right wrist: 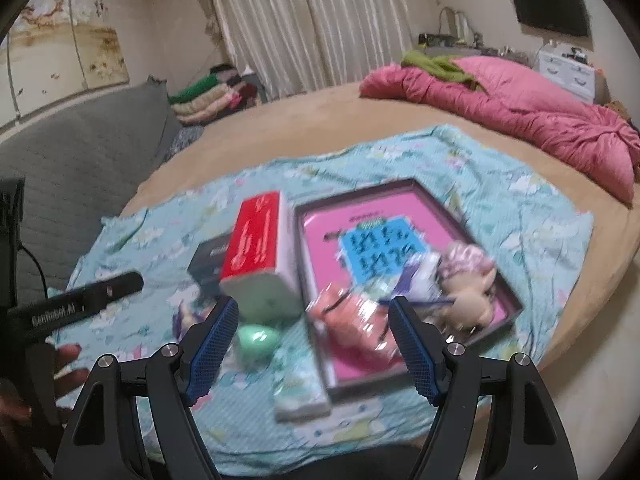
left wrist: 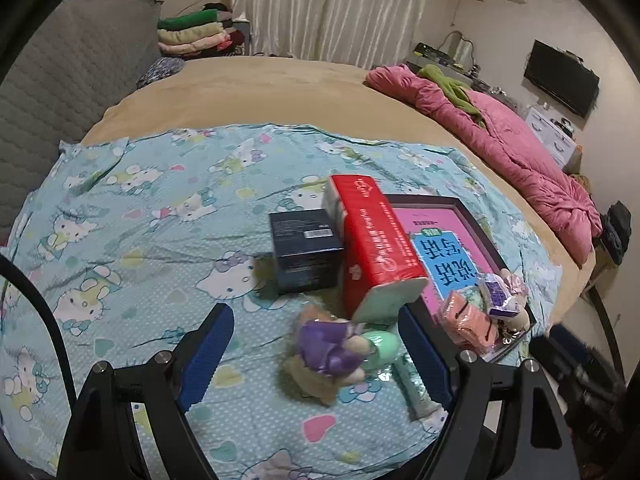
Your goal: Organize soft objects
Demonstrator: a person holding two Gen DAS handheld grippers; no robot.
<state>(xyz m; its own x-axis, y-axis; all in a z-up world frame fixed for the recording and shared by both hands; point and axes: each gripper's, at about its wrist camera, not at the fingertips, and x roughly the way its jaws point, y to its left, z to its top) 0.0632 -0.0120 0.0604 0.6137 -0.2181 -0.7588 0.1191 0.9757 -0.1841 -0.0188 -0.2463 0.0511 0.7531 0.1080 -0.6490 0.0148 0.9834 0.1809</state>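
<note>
A purple and tan plush toy (left wrist: 332,354) lies on the blue cartoon-print cloth (left wrist: 140,240), between the open fingers of my left gripper (left wrist: 320,344). A green egg-shaped squishy (left wrist: 382,346) lies beside it and also shows in the right wrist view (right wrist: 258,340). A red tissue pack (left wrist: 376,248) leans on a dark box (left wrist: 306,248). A dark tray (right wrist: 404,200) with a pink liner holds a wrapped pink soft item (right wrist: 352,320), a purple packet (right wrist: 420,280) and a beige plush (right wrist: 472,292). My right gripper (right wrist: 316,344) is open and empty above the tray's near corner.
A pale tube-shaped pack (right wrist: 302,394) lies on the cloth by the tray's near edge. A pink quilt (left wrist: 520,160) is bunched at the far right of the bed. A grey headboard (left wrist: 60,92) stands at the left. Folded clothes (left wrist: 192,36) are stacked behind.
</note>
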